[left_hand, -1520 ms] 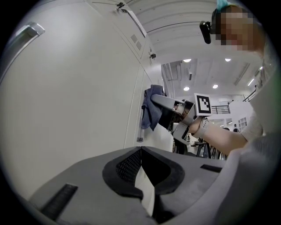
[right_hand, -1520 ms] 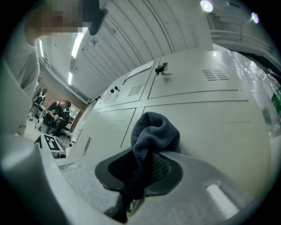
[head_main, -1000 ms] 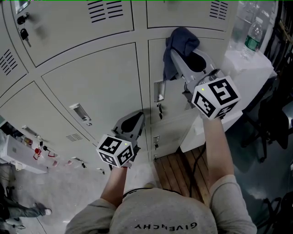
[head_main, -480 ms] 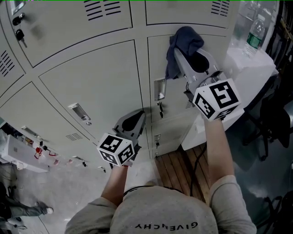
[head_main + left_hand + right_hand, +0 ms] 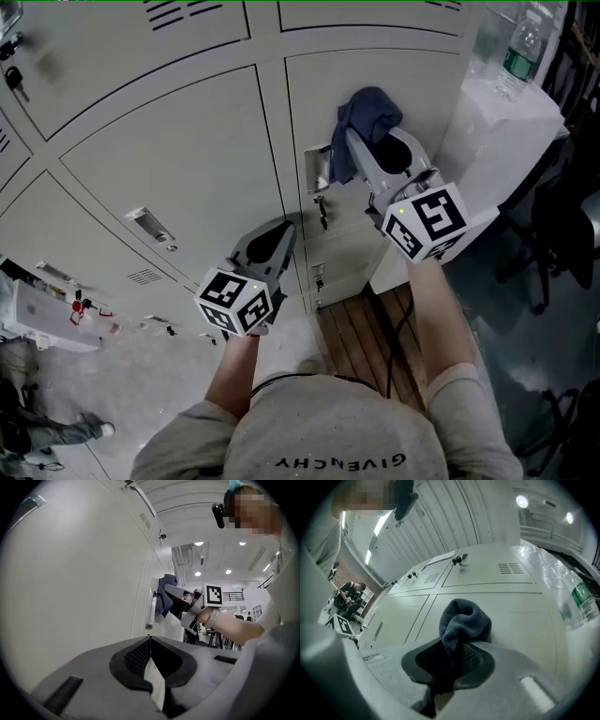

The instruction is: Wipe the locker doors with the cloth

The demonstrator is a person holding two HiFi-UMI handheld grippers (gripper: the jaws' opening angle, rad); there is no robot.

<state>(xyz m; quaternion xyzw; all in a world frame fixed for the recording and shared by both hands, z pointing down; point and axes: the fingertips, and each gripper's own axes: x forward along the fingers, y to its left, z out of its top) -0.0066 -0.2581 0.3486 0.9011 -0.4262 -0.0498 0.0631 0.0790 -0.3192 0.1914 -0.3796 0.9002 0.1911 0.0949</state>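
Pale grey locker doors (image 5: pixel 178 141) fill the head view. A dark blue cloth (image 5: pixel 364 122) is bunched against the right-hand locker door (image 5: pixel 403 80), just right of its handle plate (image 5: pixel 316 169). My right gripper (image 5: pixel 367 141) is shut on the cloth (image 5: pixel 461 620), which bulges out past the jaw tips. My left gripper (image 5: pixel 283 234) hangs lower, close to a lower locker door, shut with nothing in it (image 5: pixel 150 639). From the left gripper view the cloth (image 5: pixel 165 595) and right gripper (image 5: pixel 187 604) show against the door.
A white cabinet (image 5: pixel 506 122) with a plastic bottle (image 5: pixel 520 47) stands right of the lockers. Keys hang at a lock (image 5: pixel 321 217) under the handle plate. A wooden pallet (image 5: pixel 361 342) lies on the floor. Another recessed handle (image 5: pixel 150 228) sits on the left door.
The cloth and right gripper have slid down the right-hand door, toward the handle plate. The head view has shifted. The left gripper has barely moved.
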